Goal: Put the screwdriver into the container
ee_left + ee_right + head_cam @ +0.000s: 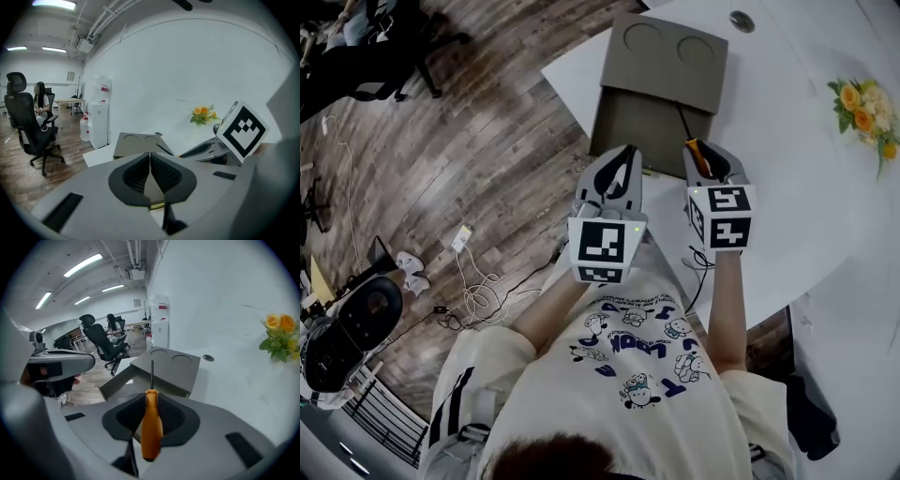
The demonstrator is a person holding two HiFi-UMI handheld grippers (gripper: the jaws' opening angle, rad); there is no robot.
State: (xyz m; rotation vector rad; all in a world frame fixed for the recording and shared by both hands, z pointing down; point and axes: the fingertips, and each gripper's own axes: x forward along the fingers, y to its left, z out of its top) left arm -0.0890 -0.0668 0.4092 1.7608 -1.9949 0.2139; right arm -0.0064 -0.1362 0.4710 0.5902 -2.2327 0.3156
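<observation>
A person's white printed shirt [628,375] fills the bottom of the head view, with both bare forearms reaching up-frame from it. The left gripper [625,155] and right gripper [705,150] sit side by side at mid-frame, just below the near edge of the grey container [656,84] on the white worktop [797,159].

In the right gripper view, the jaws pinch the orange handle of the screwdriver [151,427] between their pads. Its dark shaft points straight ahead toward the container's open tray and the raised part with two round recesses. In the left gripper view, the jaws are pressed together with nothing between them, aimed at the container's left side.

Flowers [862,108] lie at the right edge of the worktop.
</observation>
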